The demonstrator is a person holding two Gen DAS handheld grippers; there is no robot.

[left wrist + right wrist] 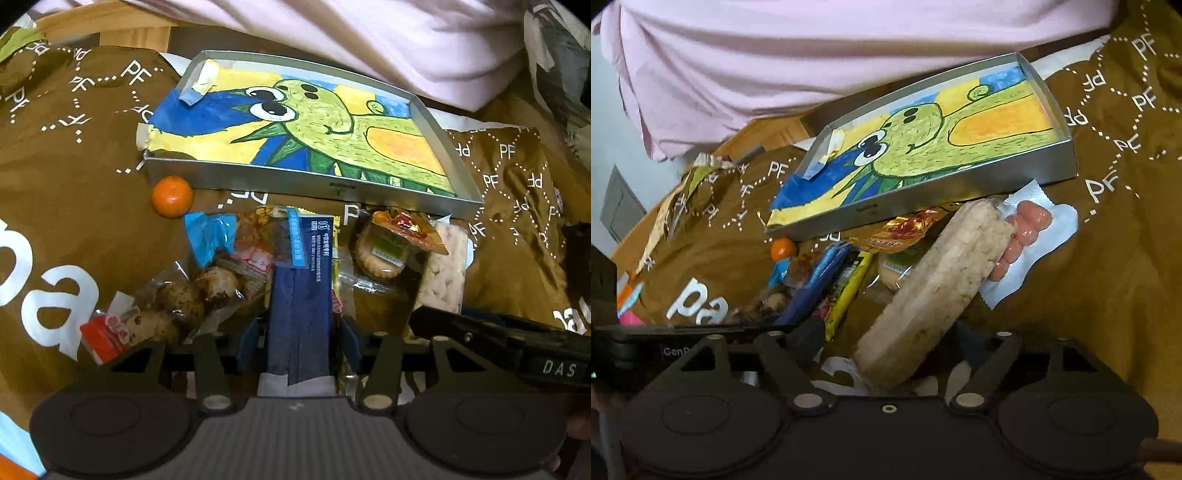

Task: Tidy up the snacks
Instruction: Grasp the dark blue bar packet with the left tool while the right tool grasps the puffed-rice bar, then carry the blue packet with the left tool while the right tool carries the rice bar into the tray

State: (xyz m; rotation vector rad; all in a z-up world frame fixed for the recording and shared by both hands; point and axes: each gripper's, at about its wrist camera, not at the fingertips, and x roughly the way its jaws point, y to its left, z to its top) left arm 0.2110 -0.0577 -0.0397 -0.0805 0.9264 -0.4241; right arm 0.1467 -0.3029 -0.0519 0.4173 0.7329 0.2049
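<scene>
The snacks lie in a loose pile on a brown cloth (74, 177) printed with white "PF" letters, just in front of a shallow metal tray (458, 162).

A dark blue packet (301, 295) with white print stands between the 2 fingers of the left gripper (299, 345); the blue pads sit close on both of its sides, so the left gripper looks closed on it. Left of the packet is a clear bag of small brown cakes (184, 299) with a red label, and above that a light blue wrapper (208, 232). An orange (172, 195) rests on the cloth, touching the tray's near left corner. Right of the packet a yellow wrapper edge shows, then a round cookie (380, 251) in clear wrap with a red and gold wrapper over its top.

From the right wrist view, a long pack of pale rice crackers (934, 284) runs up from between the fingers of the right gripper (894, 356). Its near end lies between them, but the fingertips are mostly hidden, so I cannot tell whether the right gripper is gripping it. Beside the pack's far end is a sealed pack of pink sausages (1023, 236).

The tray's floor is covered by a painted green dinosaur (325, 118) on blue and yellow. Behind the tray hangs pale pink fabric (775, 55).
</scene>
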